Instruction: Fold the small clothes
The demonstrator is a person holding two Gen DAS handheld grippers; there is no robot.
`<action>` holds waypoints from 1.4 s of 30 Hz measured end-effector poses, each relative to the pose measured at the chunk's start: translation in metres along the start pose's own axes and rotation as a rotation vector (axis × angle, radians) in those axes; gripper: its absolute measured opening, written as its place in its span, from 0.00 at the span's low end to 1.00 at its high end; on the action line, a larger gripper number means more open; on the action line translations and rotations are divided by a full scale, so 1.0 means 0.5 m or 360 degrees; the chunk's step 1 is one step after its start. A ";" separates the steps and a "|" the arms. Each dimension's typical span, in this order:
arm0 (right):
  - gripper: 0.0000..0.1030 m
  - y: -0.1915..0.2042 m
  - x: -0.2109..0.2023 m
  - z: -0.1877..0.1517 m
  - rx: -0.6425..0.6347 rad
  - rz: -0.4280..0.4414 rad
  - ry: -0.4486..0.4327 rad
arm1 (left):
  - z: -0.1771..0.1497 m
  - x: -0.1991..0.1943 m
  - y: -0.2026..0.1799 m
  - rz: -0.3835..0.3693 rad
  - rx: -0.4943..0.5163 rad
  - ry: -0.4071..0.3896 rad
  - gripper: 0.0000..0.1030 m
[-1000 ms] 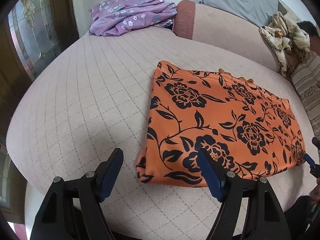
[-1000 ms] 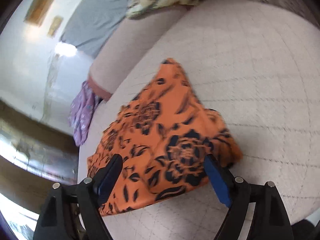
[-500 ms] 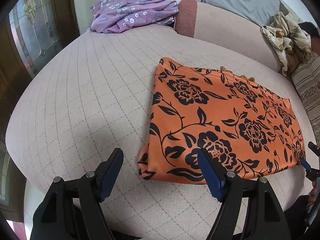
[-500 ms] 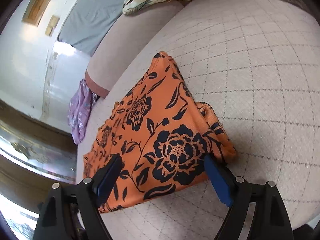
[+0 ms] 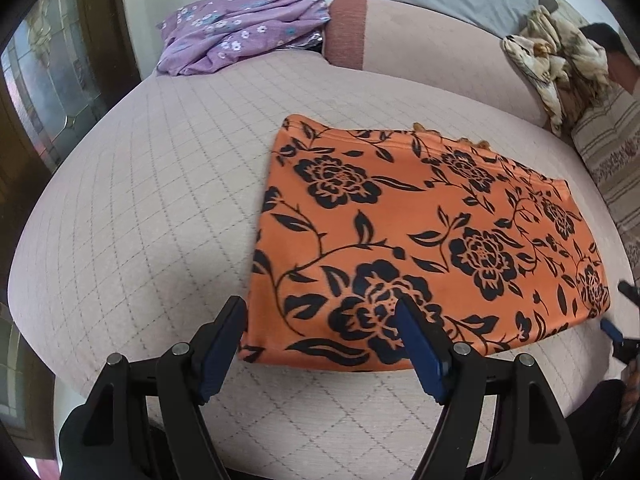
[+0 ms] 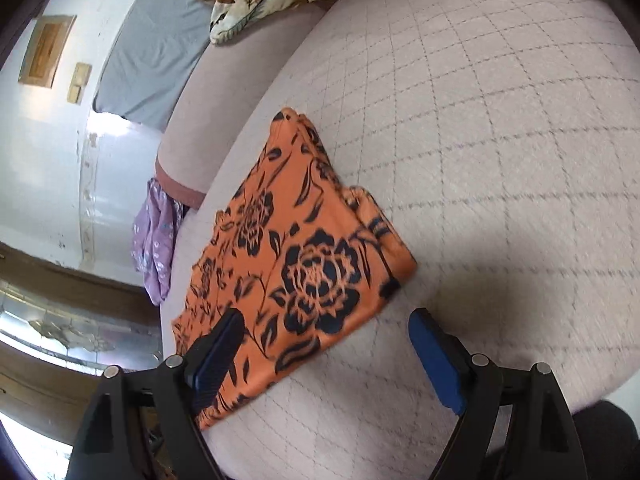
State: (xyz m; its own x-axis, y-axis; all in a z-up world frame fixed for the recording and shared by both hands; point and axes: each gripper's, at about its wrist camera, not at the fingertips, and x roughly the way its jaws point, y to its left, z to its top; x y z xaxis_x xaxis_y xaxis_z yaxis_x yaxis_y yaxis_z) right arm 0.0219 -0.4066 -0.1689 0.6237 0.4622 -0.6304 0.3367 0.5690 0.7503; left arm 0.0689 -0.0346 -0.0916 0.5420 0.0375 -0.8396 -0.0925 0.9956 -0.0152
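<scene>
An orange garment with black flowers (image 5: 420, 236) lies folded flat on the quilted beige cushion (image 5: 152, 208). It also shows in the right wrist view (image 6: 296, 264). My left gripper (image 5: 320, 320) is open and empty, its jaws straddling the garment's near left corner just above the cloth. My right gripper (image 6: 324, 332) is open and empty at the garment's near right corner. The tips of the right gripper (image 5: 616, 320) show at the right edge of the left wrist view.
A purple flowered garment (image 5: 240, 28) lies at the far left by the sofa back (image 5: 432, 44). A patterned blanket (image 5: 560, 52) and a striped cushion (image 5: 612, 148) lie at the far right. A dark wood and glass panel (image 5: 36, 76) stands left.
The right gripper has drawn back and swung right, off the garment's corner, which now lies flat. The left gripper has moved slightly closer to the near left corner.
</scene>
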 end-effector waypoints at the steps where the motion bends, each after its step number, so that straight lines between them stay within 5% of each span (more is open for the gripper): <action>1: 0.85 0.000 0.005 0.007 0.0004 0.0001 -0.0003 | 0.000 0.000 -0.003 0.0001 0.0003 0.0003 0.75; 42: 0.83 0.038 0.047 0.050 -0.0139 -0.0034 -0.0072 | 0.043 0.081 -0.100 -0.0032 0.0087 0.0009 0.75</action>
State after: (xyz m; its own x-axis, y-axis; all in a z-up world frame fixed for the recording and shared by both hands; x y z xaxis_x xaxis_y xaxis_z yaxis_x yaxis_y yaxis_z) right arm 0.0606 -0.4018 -0.1645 0.6487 0.4194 -0.6350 0.2885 0.6365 0.7152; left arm 0.1135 -0.0811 -0.1131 0.5386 0.0171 -0.8424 -0.0358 0.9994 -0.0027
